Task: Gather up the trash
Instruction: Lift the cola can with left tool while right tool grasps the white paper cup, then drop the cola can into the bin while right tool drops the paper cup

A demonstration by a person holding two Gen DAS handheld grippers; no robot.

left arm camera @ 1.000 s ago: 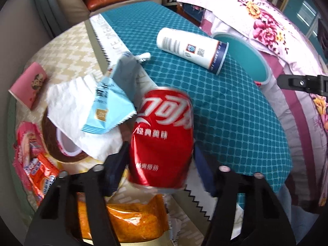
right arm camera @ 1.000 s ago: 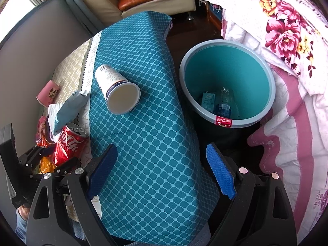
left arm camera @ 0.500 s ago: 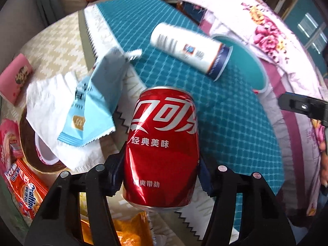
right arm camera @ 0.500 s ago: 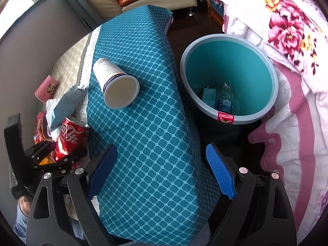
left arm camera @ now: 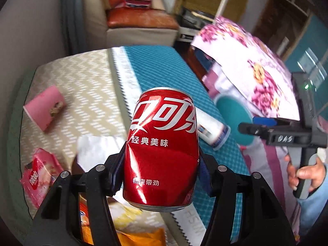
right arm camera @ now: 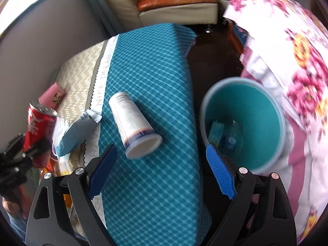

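My left gripper (left arm camera: pixel 162 168) is shut on a red cola can (left arm camera: pixel 162 145) and holds it upright above the table; the can also shows in the right wrist view (right arm camera: pixel 38 127). My right gripper (right arm camera: pixel 162 168) is open and empty, just in front of a white paper cup (right arm camera: pixel 133 125) that lies on its side on the teal cloth (right arm camera: pixel 149 61). The teal trash bin (right arm camera: pixel 264 100) stands on the floor to the right, with some trash inside. A light-blue wrapper (right arm camera: pixel 75 131) lies left of the cup.
A pink packet (left arm camera: pixel 44 107), a white tissue (left arm camera: pixel 96 153), a pink snack bag (left arm camera: pixel 38 182) and an orange bag (left arm camera: pixel 139 235) lie on the beige cloth. A floral quilt (right arm camera: pixel 297 51) lies beside the bin. A sofa (right arm camera: pixel 174 2) stands behind.
My left gripper has lifted the can off the table and tilted up. My right gripper has moved forward and left, closer to the paper cup.
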